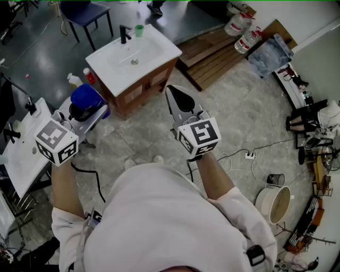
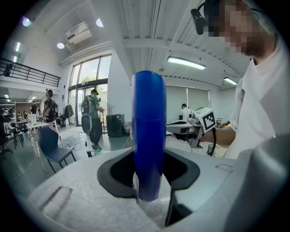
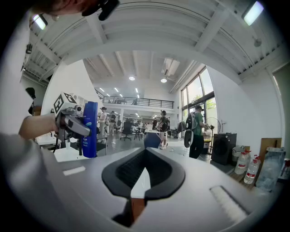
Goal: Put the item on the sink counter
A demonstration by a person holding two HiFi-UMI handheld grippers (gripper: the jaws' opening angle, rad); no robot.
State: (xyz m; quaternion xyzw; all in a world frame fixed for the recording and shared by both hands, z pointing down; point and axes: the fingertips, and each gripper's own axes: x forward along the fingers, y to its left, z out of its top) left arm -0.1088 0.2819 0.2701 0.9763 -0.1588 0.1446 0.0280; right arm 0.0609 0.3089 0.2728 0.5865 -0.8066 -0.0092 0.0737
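A tall blue bottle stands upright between the jaws of my left gripper, which is shut on it. From the head camera the blue bottle and left gripper hang at the left, just in front of the white sink counter with its black tap and green cup. My right gripper points at the counter's near right corner. Its jaws meet at the tip with nothing in them. The right gripper view catches the blue bottle at left.
Two small bottles stand left of the sink cabinet. A white table is at far left, a blue chair behind. Wooden boards, water jugs, a cable with socket and a bucket lie to the right.
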